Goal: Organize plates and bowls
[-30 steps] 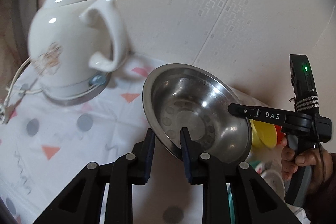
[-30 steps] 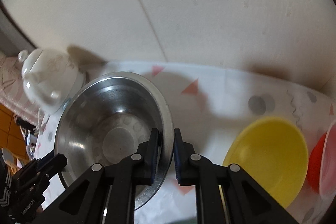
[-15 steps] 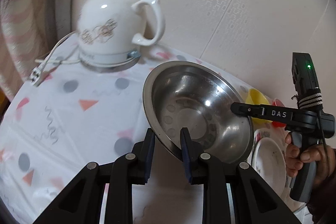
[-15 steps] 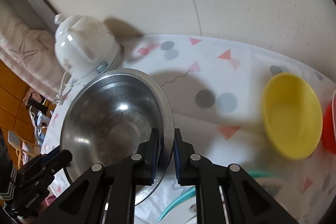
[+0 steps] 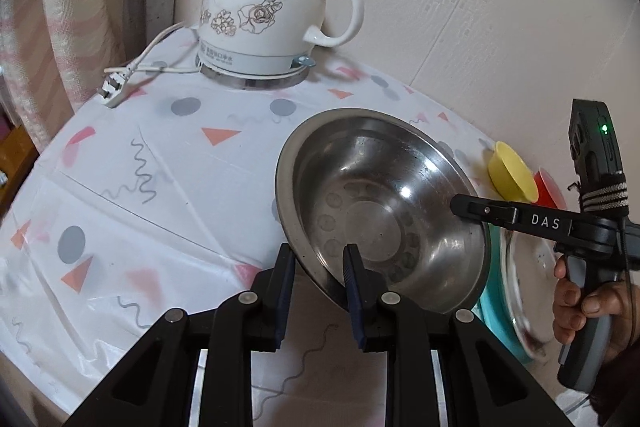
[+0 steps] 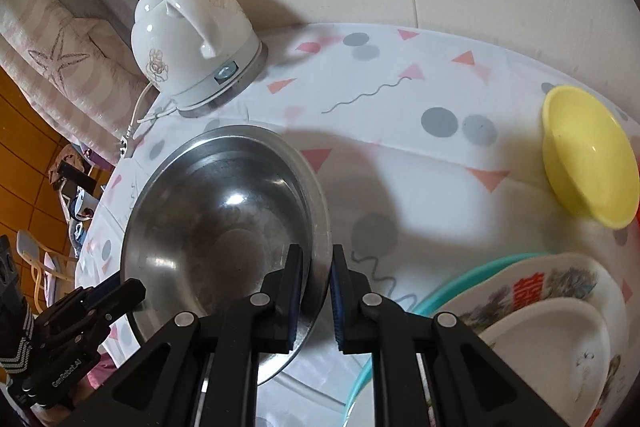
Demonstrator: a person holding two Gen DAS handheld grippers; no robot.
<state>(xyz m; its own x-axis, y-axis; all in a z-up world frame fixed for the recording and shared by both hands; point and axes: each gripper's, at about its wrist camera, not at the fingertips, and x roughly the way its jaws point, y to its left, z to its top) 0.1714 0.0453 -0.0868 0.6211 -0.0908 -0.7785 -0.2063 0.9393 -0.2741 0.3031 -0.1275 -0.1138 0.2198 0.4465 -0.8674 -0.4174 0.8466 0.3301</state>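
A large steel bowl point(image 5: 384, 203) hangs above the patterned tablecloth, held by both grippers. My left gripper point(image 5: 318, 267) is shut on its near rim. My right gripper point(image 6: 316, 267) is shut on the opposite rim of the steel bowl point(image 6: 224, 227); it shows in the left wrist view point(image 5: 472, 209) too. A yellow bowl point(image 6: 588, 155) sits at the right, with a red bowl point(image 5: 554, 183) behind it. A teal plate point(image 6: 460, 275) carries stacked white patterned plates point(image 6: 560, 311) at lower right.
A white ceramic electric kettle point(image 5: 276, 11) stands on its base at the table's back left, its cord and plug point(image 5: 116, 83) trailing on the cloth. A wall runs behind the table point(image 6: 400, 163). The table's left edge drops to a wooden floor.
Both grippers have pulled back and up with the steel bowl, away from the wall. The kettle now looks farther off, and the stacked plates have come into view at lower right.
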